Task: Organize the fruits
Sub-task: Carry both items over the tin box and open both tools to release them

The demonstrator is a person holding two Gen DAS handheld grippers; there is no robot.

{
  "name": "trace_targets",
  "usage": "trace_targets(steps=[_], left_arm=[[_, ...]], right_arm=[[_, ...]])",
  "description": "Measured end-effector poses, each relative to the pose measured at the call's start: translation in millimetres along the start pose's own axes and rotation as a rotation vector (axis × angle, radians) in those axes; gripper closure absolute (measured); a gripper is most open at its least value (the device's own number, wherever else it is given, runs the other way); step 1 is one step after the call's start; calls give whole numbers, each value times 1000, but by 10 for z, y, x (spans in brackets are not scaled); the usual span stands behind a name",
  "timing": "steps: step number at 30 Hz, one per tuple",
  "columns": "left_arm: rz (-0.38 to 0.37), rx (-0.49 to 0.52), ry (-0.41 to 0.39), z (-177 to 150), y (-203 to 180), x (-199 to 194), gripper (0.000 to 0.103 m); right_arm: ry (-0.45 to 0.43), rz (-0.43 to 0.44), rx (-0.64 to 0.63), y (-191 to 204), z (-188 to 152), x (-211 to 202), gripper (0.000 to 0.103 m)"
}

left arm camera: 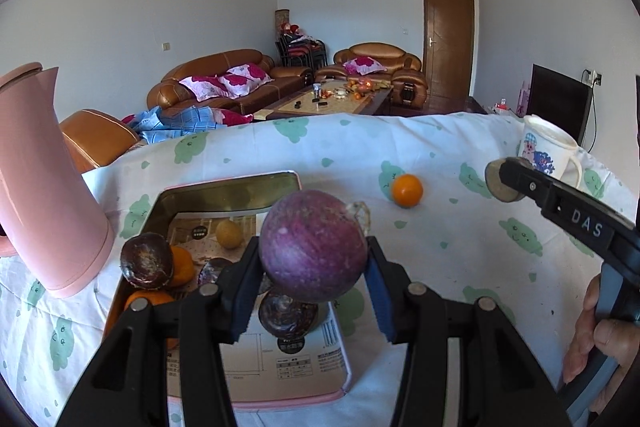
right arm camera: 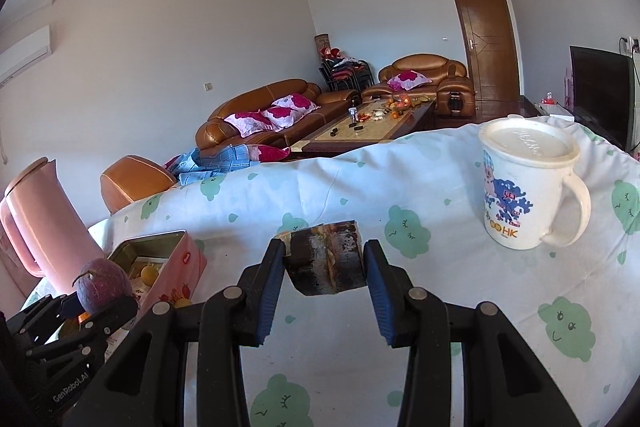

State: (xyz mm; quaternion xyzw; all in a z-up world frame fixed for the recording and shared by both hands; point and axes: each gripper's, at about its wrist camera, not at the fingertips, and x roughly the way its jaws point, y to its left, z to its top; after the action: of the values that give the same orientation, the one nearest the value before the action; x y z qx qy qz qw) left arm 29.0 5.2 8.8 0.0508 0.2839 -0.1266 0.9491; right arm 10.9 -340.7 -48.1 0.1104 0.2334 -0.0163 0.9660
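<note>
My left gripper [left arm camera: 314,259] is shut on a round purple fruit [left arm camera: 313,246] and holds it above the open pink tin [left arm camera: 280,181]. The tin holds dark purple fruits [left arm camera: 146,259], oranges [left arm camera: 182,265] and a yellow fruit [left arm camera: 229,233]. A loose orange [left arm camera: 407,190] lies on the cloth to the right of the tin. My right gripper [right arm camera: 324,267] is shut on a dark, cut fruit piece [right arm camera: 326,257] above the cloth; it also shows in the left wrist view [left arm camera: 505,183]. The purple fruit [right arm camera: 105,285] and tin [right arm camera: 176,259] show at the right view's lower left.
A pink jug [left arm camera: 44,187] stands left of the tin. A white lidded mug [right arm camera: 528,187] stands at the right of the table. The table wears a white cloth with green prints [left arm camera: 460,227]. Sofas and a coffee table lie beyond the far edge.
</note>
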Motion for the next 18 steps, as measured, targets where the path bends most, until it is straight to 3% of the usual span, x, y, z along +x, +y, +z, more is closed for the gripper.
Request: trace_targets(steps=[13, 18], left_arm=[[15, -78, -41, 92, 460, -96, 52], [75, -147, -50, 142, 823, -63, 52]], right_arm=[[-14, 42, -49, 515, -187, -183, 61], [-3, 103, -74, 818, -180, -118, 61]])
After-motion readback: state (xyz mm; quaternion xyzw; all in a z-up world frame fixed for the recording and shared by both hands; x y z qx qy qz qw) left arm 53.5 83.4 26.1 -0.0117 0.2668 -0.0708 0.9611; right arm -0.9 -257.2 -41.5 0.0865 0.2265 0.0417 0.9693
